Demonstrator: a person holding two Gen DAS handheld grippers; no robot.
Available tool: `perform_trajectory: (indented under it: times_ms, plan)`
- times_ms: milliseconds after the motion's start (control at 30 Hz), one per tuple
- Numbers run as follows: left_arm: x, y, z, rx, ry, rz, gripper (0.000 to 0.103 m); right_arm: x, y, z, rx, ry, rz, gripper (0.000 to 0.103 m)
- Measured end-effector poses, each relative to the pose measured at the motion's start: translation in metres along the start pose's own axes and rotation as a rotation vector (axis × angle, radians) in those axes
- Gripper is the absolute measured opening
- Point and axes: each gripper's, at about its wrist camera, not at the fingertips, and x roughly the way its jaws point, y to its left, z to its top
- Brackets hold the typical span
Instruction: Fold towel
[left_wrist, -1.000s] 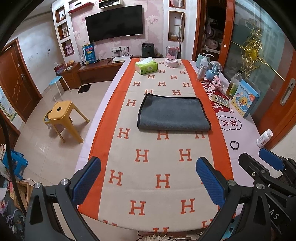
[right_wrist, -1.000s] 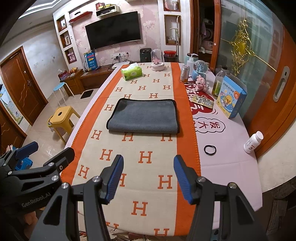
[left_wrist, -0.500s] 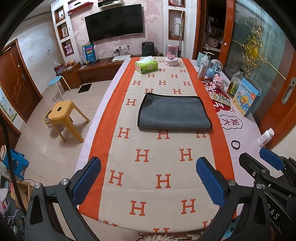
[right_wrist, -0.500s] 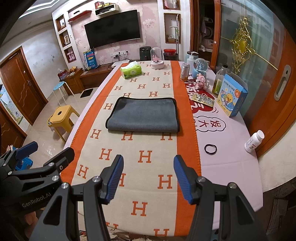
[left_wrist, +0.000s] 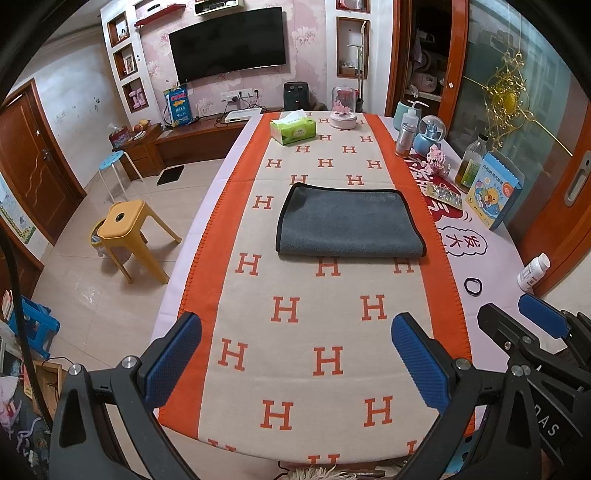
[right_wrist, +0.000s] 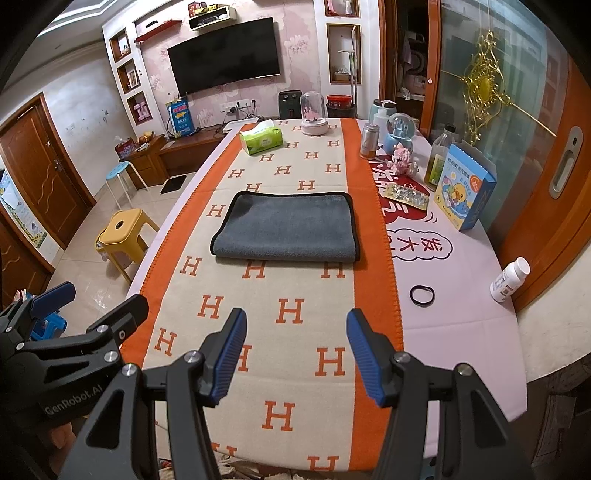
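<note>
Towel (left_wrist: 349, 221): grey, black-edged, folded flat on the H-patterned table runner (left_wrist: 317, 332), well ahead of both claws
Left claw (left_wrist: 295, 358): jaws wide apart, holding nothing
Right claw (right_wrist: 295, 354): jaws apart, holding nothing
Hair tie (right_wrist: 421, 295): ahead-right of right claw

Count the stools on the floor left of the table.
3: a yellow stool nearest the table, a white-legged blue stool by the TV cabinet, and a blue stool at the left edge, partly hidden.

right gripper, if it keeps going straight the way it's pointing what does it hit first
Probably the grey towel. The right gripper is open and aimed along the patterned table runner, with nothing between it and the towel's near folded edge. Its height is unclear, so it might touch the runner first.
</note>
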Motion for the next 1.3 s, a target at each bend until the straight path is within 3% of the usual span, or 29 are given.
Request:
perform_trajectory:
  times_ms: [1300]
  plan:
    - [0.01,0.009,-0.015,0.005,0.027,0.001,0.102,0.002,0.0,0.001,0.004,0.007,0.003,0.056]
